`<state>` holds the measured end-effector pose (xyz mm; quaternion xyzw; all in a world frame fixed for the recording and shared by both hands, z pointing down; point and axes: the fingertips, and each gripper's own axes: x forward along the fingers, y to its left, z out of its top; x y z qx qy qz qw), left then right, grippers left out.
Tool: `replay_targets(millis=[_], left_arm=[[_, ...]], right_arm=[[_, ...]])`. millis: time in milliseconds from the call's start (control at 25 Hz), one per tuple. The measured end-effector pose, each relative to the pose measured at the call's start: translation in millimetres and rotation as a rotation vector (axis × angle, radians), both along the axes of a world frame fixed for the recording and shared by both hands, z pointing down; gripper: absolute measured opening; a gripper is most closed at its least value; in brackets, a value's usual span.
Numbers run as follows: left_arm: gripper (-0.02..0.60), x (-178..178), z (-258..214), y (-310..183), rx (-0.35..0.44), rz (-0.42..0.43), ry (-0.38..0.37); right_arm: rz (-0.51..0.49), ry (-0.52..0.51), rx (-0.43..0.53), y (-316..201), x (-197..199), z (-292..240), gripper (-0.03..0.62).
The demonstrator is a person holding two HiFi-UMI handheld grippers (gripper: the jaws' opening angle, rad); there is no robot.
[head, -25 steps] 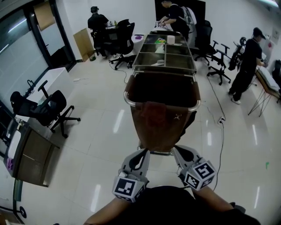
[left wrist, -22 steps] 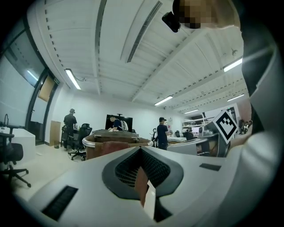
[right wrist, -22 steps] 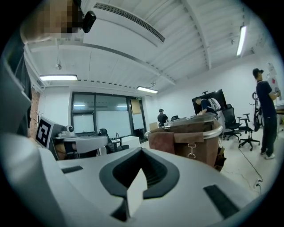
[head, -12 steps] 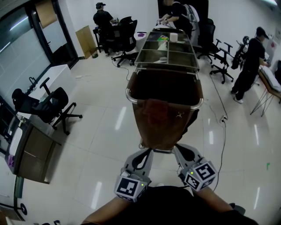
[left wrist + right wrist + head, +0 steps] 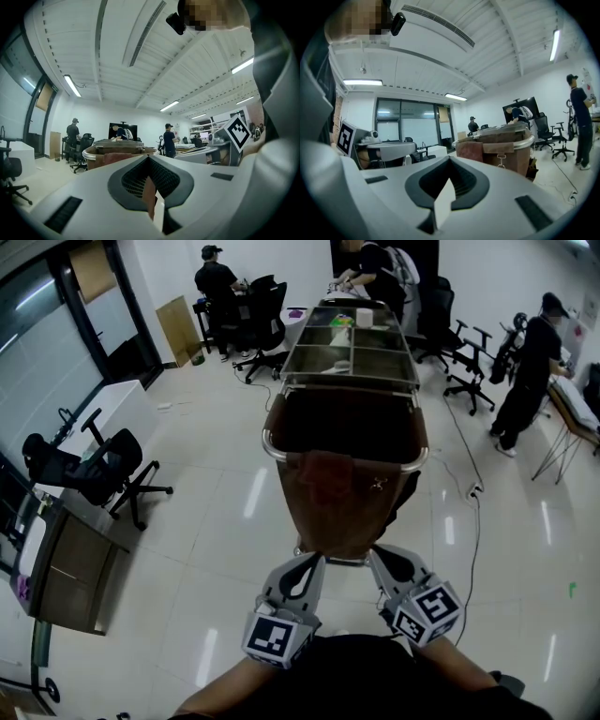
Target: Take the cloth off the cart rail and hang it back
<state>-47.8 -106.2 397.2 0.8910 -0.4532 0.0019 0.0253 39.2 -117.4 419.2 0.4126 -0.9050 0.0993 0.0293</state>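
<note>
We are holding both grippers low by our body, side by side, pointing at the cart [image 5: 349, 382]. The left gripper [image 5: 307, 566] is keeping its jaws together with nothing in them. The right gripper [image 5: 380, 559] is doing the same. The cloth [image 5: 325, 479] is hanging over the near rail [image 5: 270, 448], well apart from both. The bag [image 5: 356, 521] is looking dark inside, so we cannot tell what is in it. The trays [image 5: 323, 357] are holding a white thing [image 5: 364, 322] and a green thing [image 5: 343, 324].

No legible text, label, brand or number in any view. Left marker cube [image 5: 277, 638], right marker cube [image 5: 427, 612]: black-and-white square patterns only.
</note>
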Motion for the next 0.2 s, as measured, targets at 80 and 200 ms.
replay_targets(millis=[80,200], left_arm=[[0.0,2.6,1.2,0.6,-0.001,0.006,-0.004],[0.0,4.8,2.7,1.1,0.006,0.013,-0.012]], right_arm=[[0.0,0.002,0.003,0.6,1.0,-1.0,0.009],[-0.002,0.002,0.008,1.8,1.4,-0.6,0.009]])
